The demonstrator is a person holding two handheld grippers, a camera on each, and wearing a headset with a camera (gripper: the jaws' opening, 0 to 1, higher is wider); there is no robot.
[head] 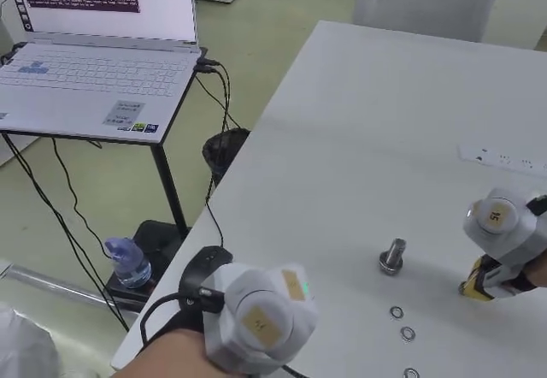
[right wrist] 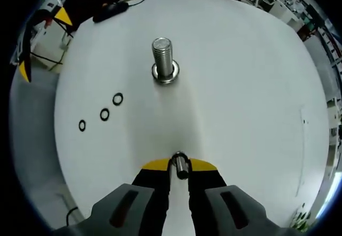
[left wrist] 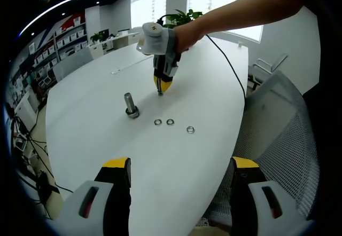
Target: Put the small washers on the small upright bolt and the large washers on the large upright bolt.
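Note:
The large bolt (head: 392, 256) stands upright on the white table (head: 359, 138), head down. Three small washers (head: 396, 312) (head: 408, 333) (head: 411, 373) lie in a row just in front of it. My right gripper (right wrist: 180, 167) is shut on the small bolt (right wrist: 180, 164) and holds it upright with its lower end on the table, to the right of the large bolt (right wrist: 163, 60). The left gripper view has that small bolt (left wrist: 160, 89) beyond the washers (left wrist: 170, 122). My left gripper (left wrist: 180, 180) is open and holds nothing, near the table's front edge.
A laptop (head: 94, 70) sits on a black stand to the left of the table, with cables, a bin (head: 224, 149) and a water bottle (head: 128, 262) on the floor below. A grey chair (head: 423, 2) stands at the table's far side.

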